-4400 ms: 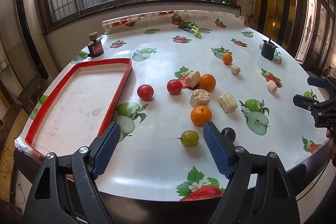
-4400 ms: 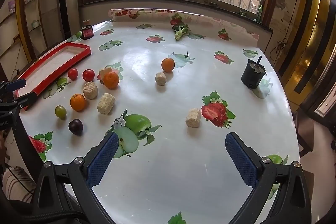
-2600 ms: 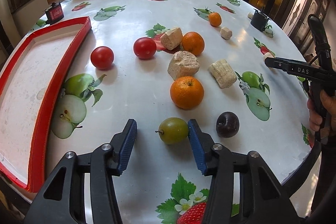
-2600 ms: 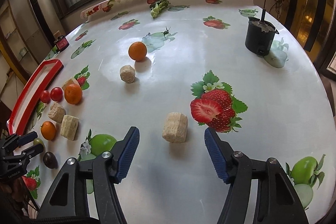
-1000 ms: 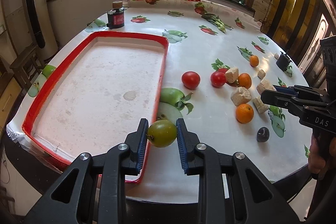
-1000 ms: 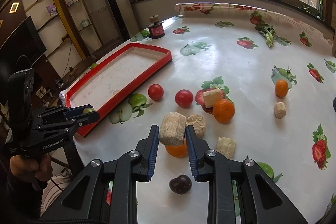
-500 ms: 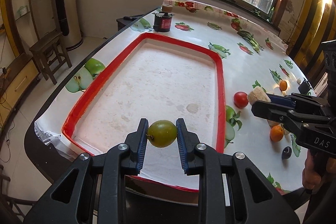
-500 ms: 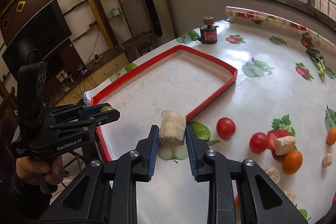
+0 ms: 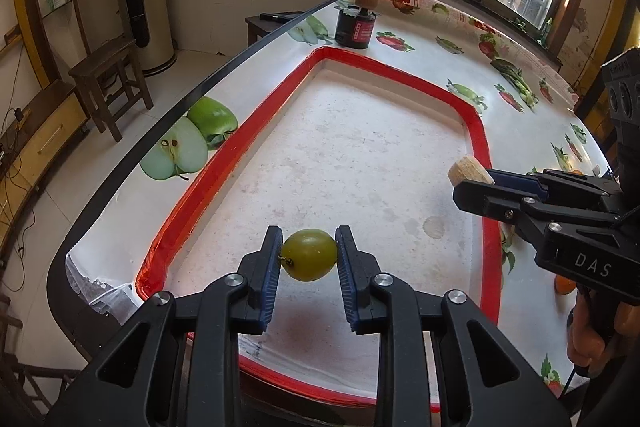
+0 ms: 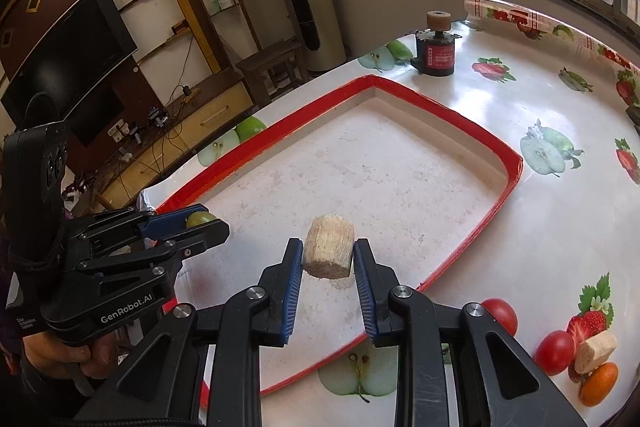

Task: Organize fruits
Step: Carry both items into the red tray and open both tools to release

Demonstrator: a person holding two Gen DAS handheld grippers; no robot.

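My left gripper (image 9: 308, 254) is shut on a green grape-like fruit (image 9: 309, 255) and holds it above the near end of the red-rimmed white tray (image 9: 476, 131). My right gripper (image 10: 328, 259) is shut on a beige corn-like chunk (image 10: 329, 251) above the tray (image 10: 512, 163), near its right side. Each gripper shows in the other's view: the right one at the right (image 9: 472, 183) with the chunk (image 9: 466, 169), the left one at the left (image 10: 200, 223) with the green fruit (image 10: 199, 218).
A black and red jar (image 9: 357, 23) stands beyond the tray's far end; it also shows in the right wrist view (image 10: 437, 53). Two red tomatoes (image 10: 499, 313), a beige chunk (image 10: 596, 347) and an orange (image 10: 600, 383) lie on the fruit-print tablecloth right of the tray. A stool (image 9: 110, 83) stands off the table's left edge.
Both grippers have moved further over the tray, each still holding its item. The loose fruits on the table have slid toward the right edge of the views.
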